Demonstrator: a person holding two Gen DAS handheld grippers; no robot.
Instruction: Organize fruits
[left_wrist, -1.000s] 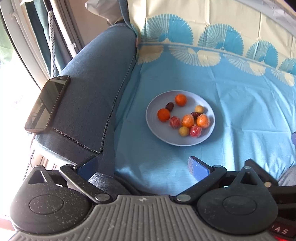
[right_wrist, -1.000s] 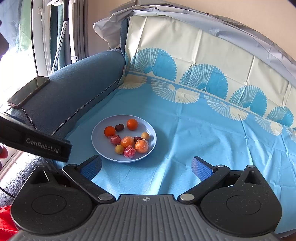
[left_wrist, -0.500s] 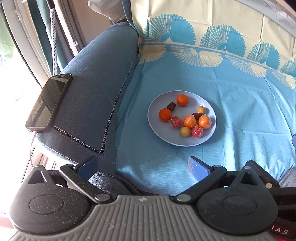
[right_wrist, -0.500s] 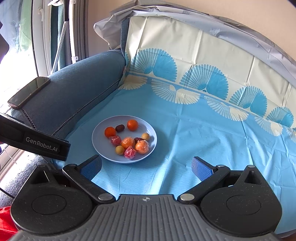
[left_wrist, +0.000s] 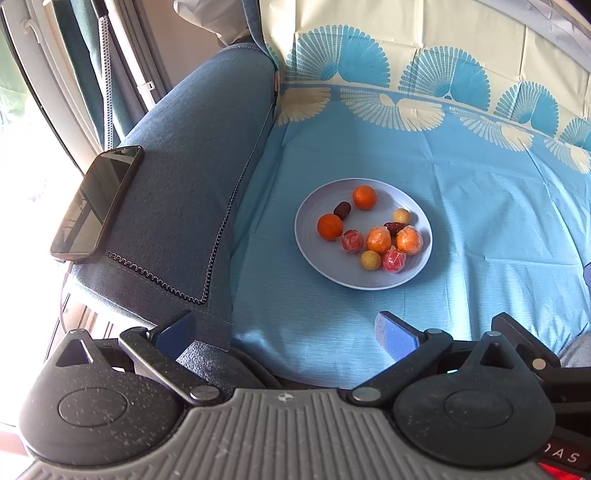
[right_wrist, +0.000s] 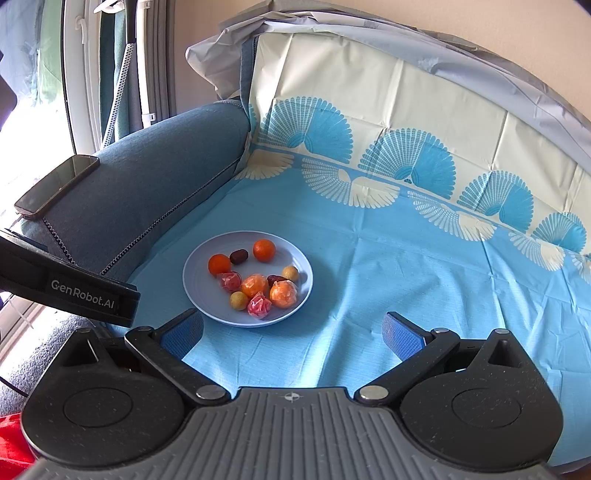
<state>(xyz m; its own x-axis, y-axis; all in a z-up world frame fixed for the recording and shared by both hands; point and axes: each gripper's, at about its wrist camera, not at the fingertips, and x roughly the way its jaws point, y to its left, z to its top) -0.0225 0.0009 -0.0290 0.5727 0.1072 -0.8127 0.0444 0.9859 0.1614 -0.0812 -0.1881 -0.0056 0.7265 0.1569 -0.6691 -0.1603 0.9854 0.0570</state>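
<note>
the plate (left_wrist: 314, 242) is round, pale blue and smooth, with a shallow rim, and it lies flat on a light blue cloth (left_wrist: 480, 221) that has fine weave lines and a fan pattern at its far border. on the plate lie small round fruits: two bare oranges (left_wrist: 330, 226), glossy and bright, two oranges in clear crinkled wrap (left_wrist: 409, 240), two red fruits in clear wrap (left_wrist: 393, 259), two small yellow balls (left_wrist: 370, 260) and two dark oval dates (left_wrist: 342, 209). the wrapped ones are close together, some touching, at the near right part of the plate.

the left gripper (left_wrist: 286, 330) has its blue ribbed pads wide apart and holds nothing; the plate is ahead of the fingers, a little toward the right finger, well apart from the tips. the right gripper (right_wrist: 291, 332) is also spread wide and empty; in its view the plate (right_wrist: 194, 288) is ahead of the left finger, near its tip.

beyond the left finger of each gripper there is a sofa arm (left_wrist: 184, 147) of rough blue fabric, and a dark, flat phone (left_wrist: 98, 203) rests on it. in the right wrist view the black body of the left gripper crosses the left edge, beside the plate.
</note>
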